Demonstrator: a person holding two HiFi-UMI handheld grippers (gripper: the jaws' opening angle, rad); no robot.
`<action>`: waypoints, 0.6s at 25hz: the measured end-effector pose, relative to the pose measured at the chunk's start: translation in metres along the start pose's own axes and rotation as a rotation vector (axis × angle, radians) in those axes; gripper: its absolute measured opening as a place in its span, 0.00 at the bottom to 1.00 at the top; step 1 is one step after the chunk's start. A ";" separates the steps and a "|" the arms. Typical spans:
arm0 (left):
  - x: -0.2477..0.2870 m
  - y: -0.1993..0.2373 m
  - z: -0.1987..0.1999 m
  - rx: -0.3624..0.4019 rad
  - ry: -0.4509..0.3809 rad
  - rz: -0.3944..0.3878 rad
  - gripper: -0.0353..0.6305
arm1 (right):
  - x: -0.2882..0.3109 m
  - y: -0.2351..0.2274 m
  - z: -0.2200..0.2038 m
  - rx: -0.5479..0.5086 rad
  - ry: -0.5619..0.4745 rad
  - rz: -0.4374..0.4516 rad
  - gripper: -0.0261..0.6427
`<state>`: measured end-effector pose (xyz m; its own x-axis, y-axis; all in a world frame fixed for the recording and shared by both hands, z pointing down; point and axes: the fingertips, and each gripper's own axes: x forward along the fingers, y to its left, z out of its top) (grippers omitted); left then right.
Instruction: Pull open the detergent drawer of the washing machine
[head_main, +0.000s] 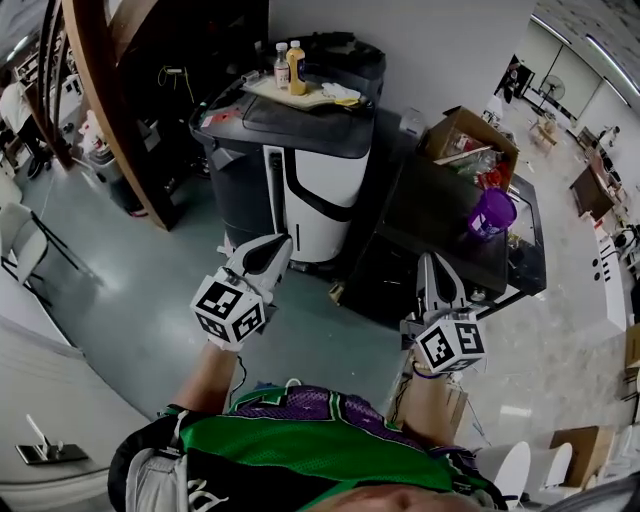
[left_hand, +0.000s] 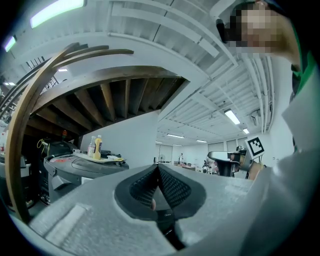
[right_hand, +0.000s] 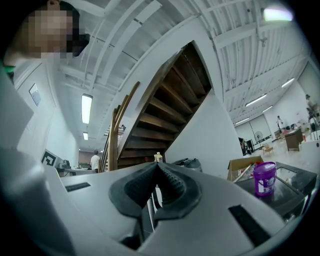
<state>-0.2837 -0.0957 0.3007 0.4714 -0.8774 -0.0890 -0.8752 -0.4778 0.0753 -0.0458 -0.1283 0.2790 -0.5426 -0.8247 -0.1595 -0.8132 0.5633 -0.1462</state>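
Observation:
The washing machine (head_main: 300, 165) is a black and white unit standing ahead of me by the wall, with two bottles (head_main: 290, 68) and a tray on its lid. I cannot make out its detergent drawer. My left gripper (head_main: 282, 243) is shut with nothing in it, pointing level at the machine's front from a short distance. My right gripper (head_main: 432, 260) is also shut and empty, over the edge of the black table to the right. The left gripper view shows its closed jaws (left_hand: 158, 166) with the machine (left_hand: 75, 167) at left. The right gripper view shows shut jaws (right_hand: 157, 164).
A black table (head_main: 440, 240) stands right of the machine, carrying a purple jar (head_main: 492, 212) and an open cardboard box (head_main: 465, 140). A wooden staircase (head_main: 100, 100) rises at left. A white chair (head_main: 20, 235) sits at the far left on the grey floor.

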 end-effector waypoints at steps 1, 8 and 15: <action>0.005 0.004 -0.002 -0.005 0.003 -0.005 0.08 | 0.004 -0.002 -0.002 -0.001 0.005 -0.006 0.04; 0.041 0.006 -0.016 -0.033 0.018 -0.025 0.08 | 0.021 -0.030 -0.013 0.002 0.018 -0.023 0.04; 0.074 -0.009 -0.016 -0.029 0.020 -0.040 0.08 | 0.036 -0.054 -0.013 -0.035 0.051 0.041 0.17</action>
<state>-0.2392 -0.1569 0.3090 0.5085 -0.8580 -0.0723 -0.8521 -0.5135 0.1010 -0.0241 -0.1897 0.2938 -0.5846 -0.8032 -0.1146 -0.7967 0.5950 -0.1064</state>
